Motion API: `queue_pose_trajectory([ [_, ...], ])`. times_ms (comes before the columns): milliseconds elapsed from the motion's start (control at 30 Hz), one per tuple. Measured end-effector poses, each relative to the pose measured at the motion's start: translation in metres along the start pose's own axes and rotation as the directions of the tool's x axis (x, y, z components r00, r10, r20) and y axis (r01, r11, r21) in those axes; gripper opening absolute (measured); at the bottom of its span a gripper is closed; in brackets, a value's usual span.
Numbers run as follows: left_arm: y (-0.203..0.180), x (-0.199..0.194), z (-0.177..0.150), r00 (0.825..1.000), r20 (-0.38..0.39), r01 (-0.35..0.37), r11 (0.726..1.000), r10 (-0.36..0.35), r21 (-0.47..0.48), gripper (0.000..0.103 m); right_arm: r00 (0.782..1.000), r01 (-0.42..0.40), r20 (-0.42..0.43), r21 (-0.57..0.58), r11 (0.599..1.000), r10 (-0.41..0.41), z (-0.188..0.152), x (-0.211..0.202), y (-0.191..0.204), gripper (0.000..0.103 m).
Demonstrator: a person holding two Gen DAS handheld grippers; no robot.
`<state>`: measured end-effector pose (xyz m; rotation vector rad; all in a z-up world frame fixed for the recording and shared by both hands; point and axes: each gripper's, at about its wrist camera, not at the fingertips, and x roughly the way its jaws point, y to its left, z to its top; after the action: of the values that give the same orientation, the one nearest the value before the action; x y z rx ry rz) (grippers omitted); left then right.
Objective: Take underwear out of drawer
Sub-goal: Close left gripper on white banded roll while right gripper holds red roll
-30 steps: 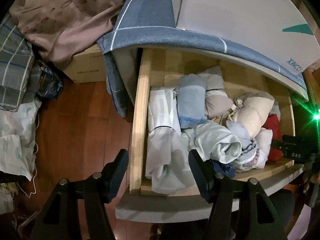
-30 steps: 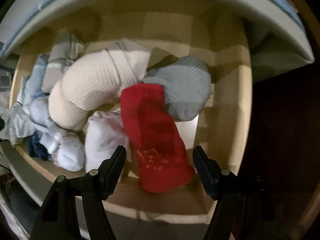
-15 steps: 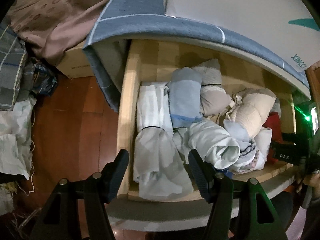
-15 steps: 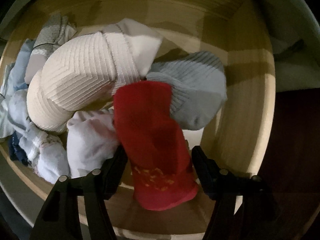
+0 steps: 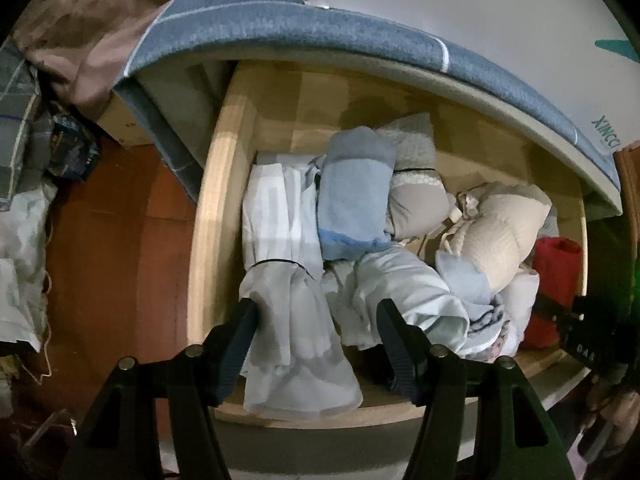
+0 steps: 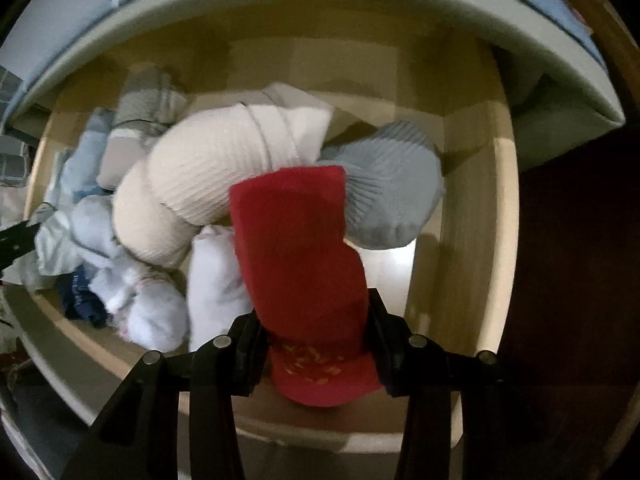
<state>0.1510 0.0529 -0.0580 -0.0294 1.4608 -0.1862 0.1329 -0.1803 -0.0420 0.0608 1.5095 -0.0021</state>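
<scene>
The wooden drawer (image 5: 204, 240) stands open and holds several rolled garments. In the right wrist view my right gripper (image 6: 314, 312) has its jaws closing on a red rolled underwear (image 6: 296, 240) at the drawer's (image 6: 464, 240) near right corner, both pads pressing its sides. A cream ribbed roll (image 6: 208, 168) and a grey roll (image 6: 392, 196) lie just behind it. My left gripper (image 5: 316, 308) hangs open over a white striped garment (image 5: 280, 220) at the drawer's left side, with the cloth between its fingers but not pinched. The red underwear (image 5: 556, 264) and right gripper (image 5: 580, 344) show at the far right.
A blue bed cover (image 5: 320, 32) overhangs the drawer's back. A light blue roll (image 5: 352, 200) and a pale crumpled garment (image 5: 408, 292) fill the drawer's middle. Left of the drawer is wooden floor (image 5: 120, 240), with a cardboard box (image 5: 120, 124) and piled cloth (image 5: 20, 140).
The right jaws have closed in from either side of the red underwear onto it. The left gripper has sunk closer to the drawer and now straddles the white garment.
</scene>
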Motion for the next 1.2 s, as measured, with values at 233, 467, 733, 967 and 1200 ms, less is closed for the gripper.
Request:
queue_pose_trajectory([
  [233,0.016,0.005,0.001,1.000,-0.009,-0.019,0.998,0.018,-0.060,0.029,0.999,0.004,0.033,0.016,1.000,-0.005,-0.019,-0.016,0.005,0.042],
  [467,0.010,0.016,0.008,0.998,-0.046,-0.050,0.996,0.047,-0.069,0.047,0.999,-0.011,0.034,0.044,0.999,0.009,-0.016,0.003,0.000,0.042],
  [733,0.005,0.032,0.020,0.992,-0.084,-0.104,0.990,0.096,-0.090,0.054,0.999,-0.026,0.020,0.057,0.998,0.025,-0.018,0.019,-0.006,0.043],
  [967,0.001,0.041,0.028,0.988,-0.093,-0.132,0.987,0.123,-0.092,0.055,0.999,-0.033,0.010,0.062,0.998,0.032,-0.009,0.028,-0.006,0.043],
  [1200,-0.012,0.045,0.030,0.985,-0.076,-0.159,0.986,0.155,-0.053,0.050,1.000,-0.018,0.001,0.058,0.998,0.018,-0.008,0.034,-0.006,0.043],
])
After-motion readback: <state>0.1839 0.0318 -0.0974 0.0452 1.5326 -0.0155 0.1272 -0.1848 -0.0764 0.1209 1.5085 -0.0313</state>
